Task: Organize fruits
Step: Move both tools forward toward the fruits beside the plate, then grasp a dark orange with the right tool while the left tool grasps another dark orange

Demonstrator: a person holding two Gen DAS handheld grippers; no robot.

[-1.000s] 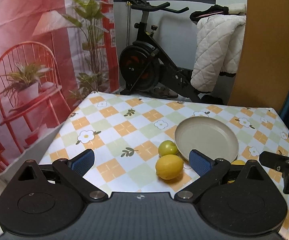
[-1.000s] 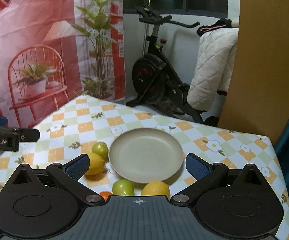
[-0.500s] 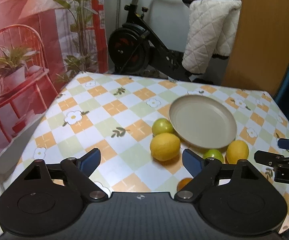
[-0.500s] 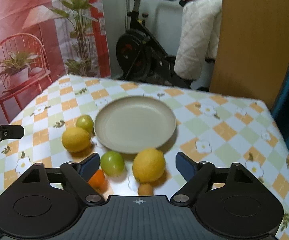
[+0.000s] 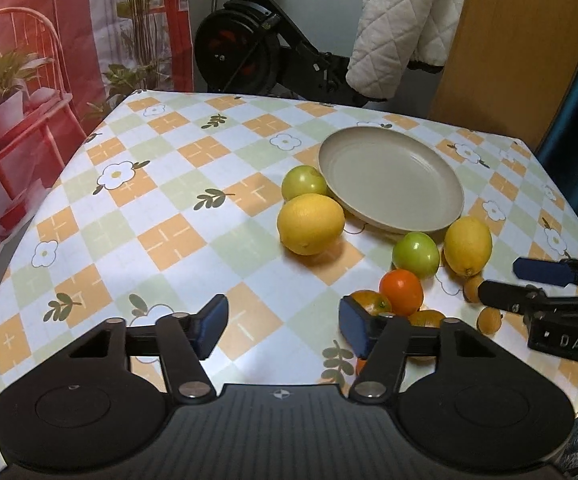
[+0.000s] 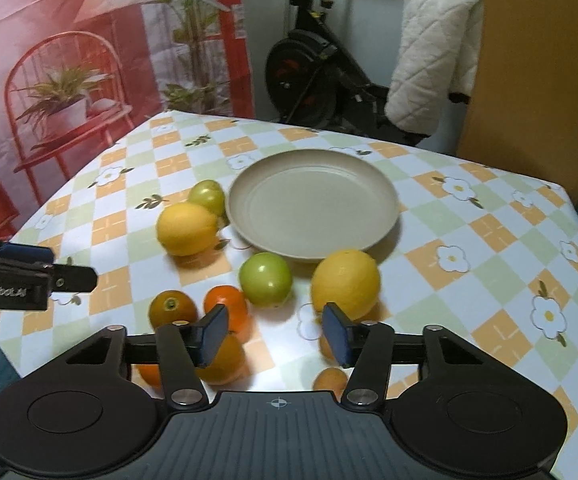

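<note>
Setting: a table under a checked orange, green and white oilcloth with daisy prints (image 5: 161, 240), before a red printed backdrop and a black exercise bike (image 6: 321, 80).

Left gripper (image 5: 283, 330): black frame, blue pads. Jaws have just been closing and stand partly apart with only bare cloth between them. Ahead of the jaws, somewhat right: a large yellow lemon (image 5: 311, 224), touching a pale green round fruit (image 5: 303, 182) behind it. Further right, a shallow beige round plate (image 5: 391, 178), holding nothing. Beside the right pad: a dark-topped orange mandarin (image 5: 369, 302) just behind it, then a bright orange mandarin (image 5: 403, 292), a green apple-like fruit (image 5: 416, 255) and a second yellow lemon (image 5: 468, 246) near the plate's close rim.

Right gripper (image 6: 275, 334): same build. Jaws have just been closing, still parted, nothing pressed between the pads. The left pad overlaps the orange mandarins; the right pad stands in front of the second lemon. A small orange kumquat (image 6: 331, 380) lies below the right pad. Plate straight ahead beyond the jaws.
</note>
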